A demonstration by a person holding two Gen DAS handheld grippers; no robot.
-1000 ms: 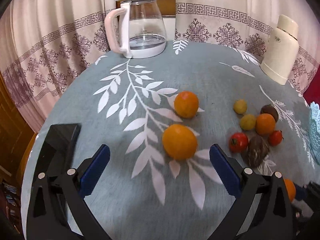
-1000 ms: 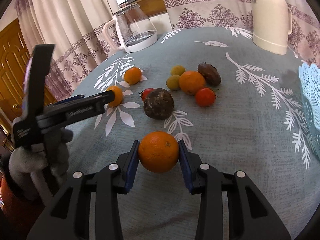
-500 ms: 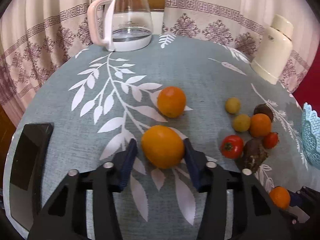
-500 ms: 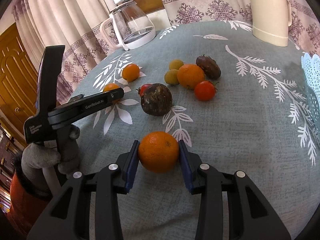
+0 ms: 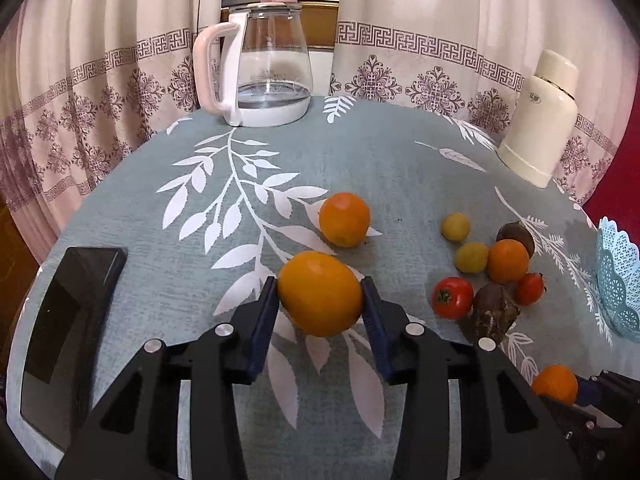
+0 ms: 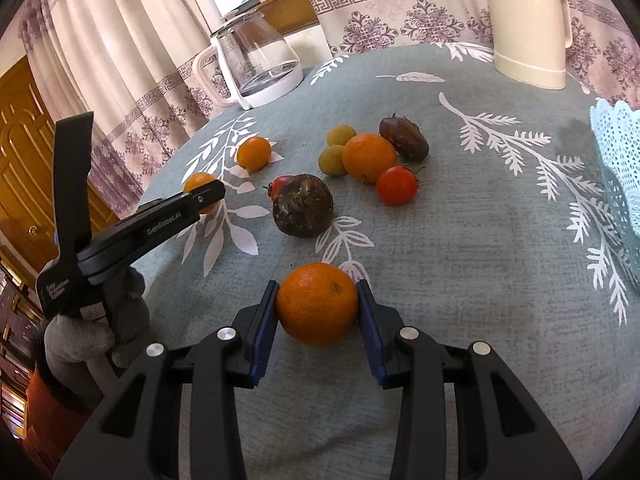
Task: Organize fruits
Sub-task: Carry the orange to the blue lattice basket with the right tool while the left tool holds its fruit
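While a round table (image 5: 400, 160) under a grey-blue cloth with white leaf prints fills both views, patterned curtains (image 5: 420, 40) hang behind it. A glass kettle (image 5: 264, 72) with a pale pink handle stands at the far edge, and a cream thermos (image 5: 540, 116) stands far right. A pale blue lace-patterned basket (image 5: 616, 280) sits at the right edge, well apart from the fruit. A black phone (image 5: 68, 300) lies at the near left edge.

The left gripper (image 5: 320, 300) is clamped on a yellow-orange fruit (image 5: 320, 292), its blue pads pressing both sides. The right gripper (image 6: 318, 308) grips an orange (image 6: 318, 304) the same way, low over the cloth; a grey-gloved hand (image 6: 92, 328) holds the left tool's handle.

A second orange (image 5: 344, 220) lies just beyond the left gripper. To the right sits a loose cluster: a dark brown round fruit (image 6: 302, 210), another orange (image 6: 368, 158), a brown oblong fruit (image 6: 404, 138), two red tomatoes (image 6: 396, 186), and two small yellow-green fruits (image 6: 334, 160).
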